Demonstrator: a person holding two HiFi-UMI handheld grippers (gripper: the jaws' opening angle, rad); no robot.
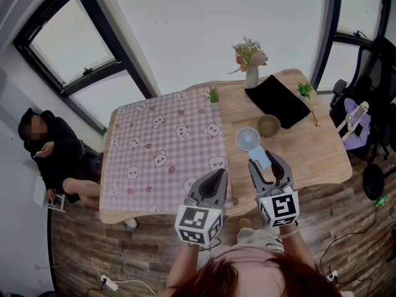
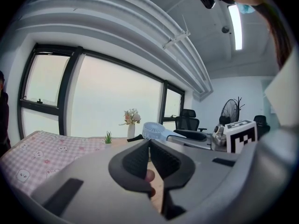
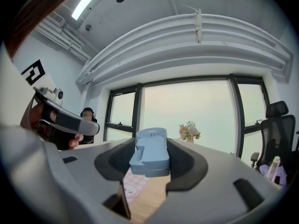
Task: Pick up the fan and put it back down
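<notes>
Right gripper [image 1: 263,159] is clamped on the pale blue handheld fan [image 1: 249,139], its jaws standing wide against the sides of the fan's handle. The round grille head sticks out past the jaw tips over the bare wood of the tabletop [image 1: 309,156]. Whether the fan touches the wood cannot be told. Left gripper [image 1: 221,173] is clenched with nothing in it, tips together, over the near edge of the checked cloth [image 1: 161,135].

Four containers stand on the tabletop. One white vase [image 1: 252,76] at the far edge holds a bunch of flowers [image 1: 249,53]. One small brown bowl [image 1: 268,125] sits just beyond the fan head, and what it holds cannot be made out. Two tiny pots each carry a green plant: one potted plant [image 1: 213,94] at the cloth's far corner, the other potted plant [image 1: 304,90] near the right edge of the tabletop.

By count there are one fan, one vase, one bowl, two potted plants, one cloth covering the tabletop's left half, and one flat black pouch [image 1: 276,99] lying between the vase and the bowl. One person [image 1: 52,153] sits on the floor to the left, well apart from the tabletop.
</notes>
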